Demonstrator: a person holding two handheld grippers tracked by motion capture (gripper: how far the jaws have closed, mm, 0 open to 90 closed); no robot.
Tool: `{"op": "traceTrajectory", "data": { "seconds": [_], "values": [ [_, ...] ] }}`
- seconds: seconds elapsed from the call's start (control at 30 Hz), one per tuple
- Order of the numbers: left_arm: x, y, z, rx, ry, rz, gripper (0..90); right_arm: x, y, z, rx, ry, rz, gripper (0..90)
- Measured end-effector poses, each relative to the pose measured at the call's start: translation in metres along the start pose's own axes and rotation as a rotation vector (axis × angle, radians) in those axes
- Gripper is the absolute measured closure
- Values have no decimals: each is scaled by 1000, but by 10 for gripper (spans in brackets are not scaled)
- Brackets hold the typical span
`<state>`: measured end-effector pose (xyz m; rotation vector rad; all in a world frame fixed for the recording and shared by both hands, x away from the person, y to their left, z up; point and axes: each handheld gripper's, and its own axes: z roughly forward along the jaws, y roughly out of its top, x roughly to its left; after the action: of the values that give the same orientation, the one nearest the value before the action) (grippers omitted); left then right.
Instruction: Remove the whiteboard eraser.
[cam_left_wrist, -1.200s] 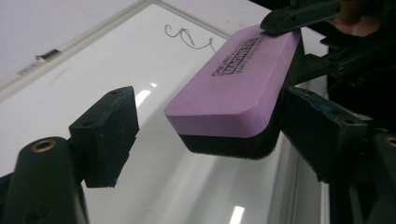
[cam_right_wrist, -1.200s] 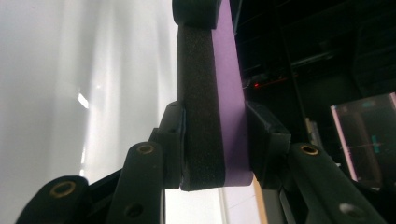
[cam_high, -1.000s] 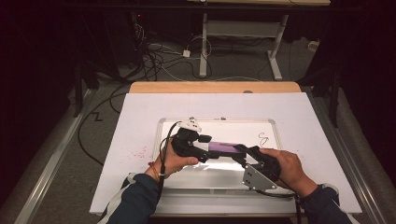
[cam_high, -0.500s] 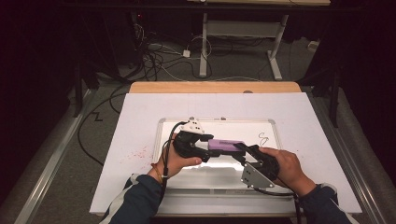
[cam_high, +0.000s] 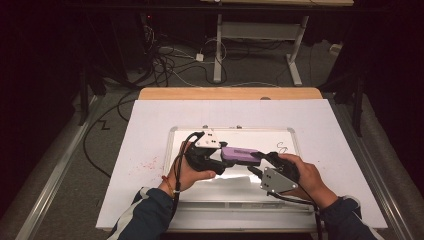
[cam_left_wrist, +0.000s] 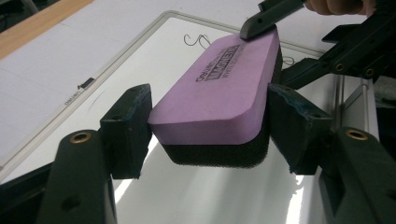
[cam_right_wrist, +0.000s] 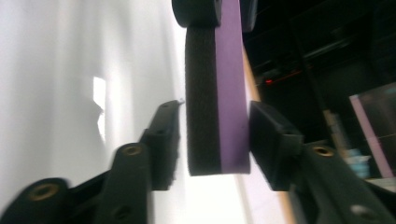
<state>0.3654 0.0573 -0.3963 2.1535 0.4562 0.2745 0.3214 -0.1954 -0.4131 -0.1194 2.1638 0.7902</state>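
Left gripper (cam_high: 218, 159): clamped across the near end of the purple eraser (cam_high: 240, 154); in the left gripper view both pads press its long sides.
Right gripper (cam_high: 260, 162): jaws apart, straddling the eraser's other end; in the right gripper view one pad (cam_right_wrist: 273, 144) sits just beside the purple face, the other stands off the black felt with a gap.
Eraser: held in the air, just above the middle of the whiteboard (cam_high: 185, 200), felt side down.
Whiteboard: lies on white paper (cam_high: 145, 130) toward the near edge of the table; a small scribble (cam_high: 283, 147) remains near its far right corner.
Progress: the eraser is picked up and seems mid-handover between grippers; the right has not closed yet.
Left to do: by my reading, wiping away the scribble.
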Motion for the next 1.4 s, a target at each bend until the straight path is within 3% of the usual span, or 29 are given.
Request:
{"op": "traceTrajectory", "data": {
  "seconds": [0.13,0.23,0.33,0.47,0.63,0.8,1.0,1.2,1.4],
  "values": [
    [-5,2,-2,25,40,60,338,-17,-9,0,-41,177,218,385],
    [-8,3,-4,47,63,113,338,-33,-16,1,-49,284,356,333],
    [-9,2,-4,71,79,141,338,-46,-21,3,-39,333,438,313],
    [-15,3,-3,87,96,213,338,-59,-21,10,14,413,490,265],
    [-24,1,-2,92,115,287,337,-67,-18,20,64,484,499,254],
    [-28,0,-2,68,119,331,337,-66,-14,33,119,580,479,260],
    [-29,-2,-1,62,145,368,335,-65,-16,46,101,668,488,350],
    [-30,-4,-2,42,160,385,335,-66,-16,48,90,666,479,353],
    [-31,-4,0,32,131,390,335,-63,-11,50,66,677,468,343]
  ]
}}
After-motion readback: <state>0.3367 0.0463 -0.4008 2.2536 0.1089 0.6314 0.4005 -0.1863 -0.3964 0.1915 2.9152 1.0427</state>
